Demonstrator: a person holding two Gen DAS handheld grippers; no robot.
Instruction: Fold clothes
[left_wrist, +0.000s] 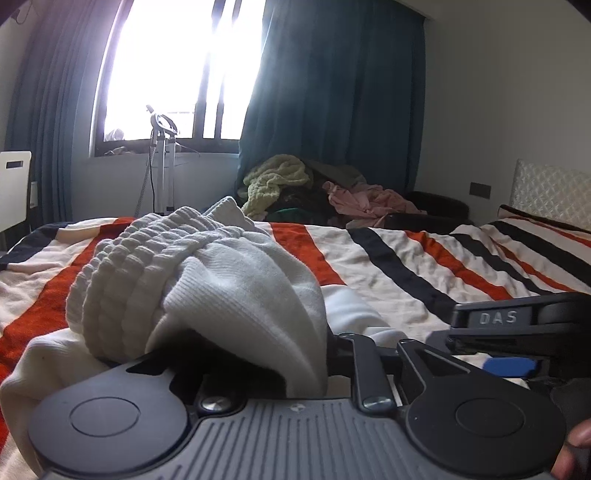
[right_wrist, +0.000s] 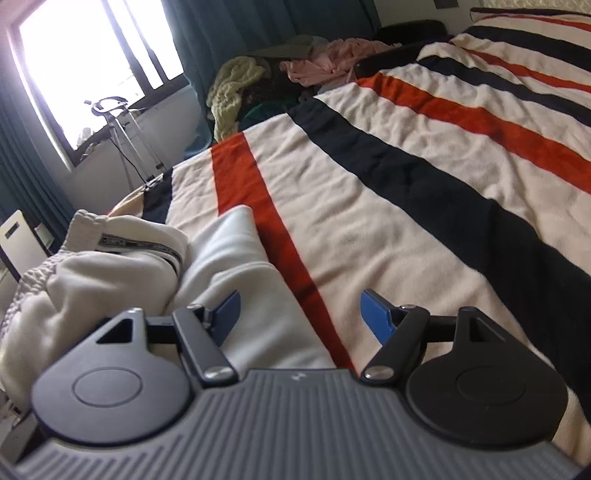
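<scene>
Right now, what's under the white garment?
The striped blanket lies under the white garment, showing all around it. In the left wrist view the bunched cloth also drapes over the left gripper, so its pads and the blanket directly beneath are hidden.

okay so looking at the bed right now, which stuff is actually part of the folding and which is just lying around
Part of the folding:
white garment, bunched up against the left gripper
right gripper, open over the garment's edge
striped blanket, the work surface

Just lying around:
clothes pile beyond the bed
steamer stand by the window
blue curtains
</scene>
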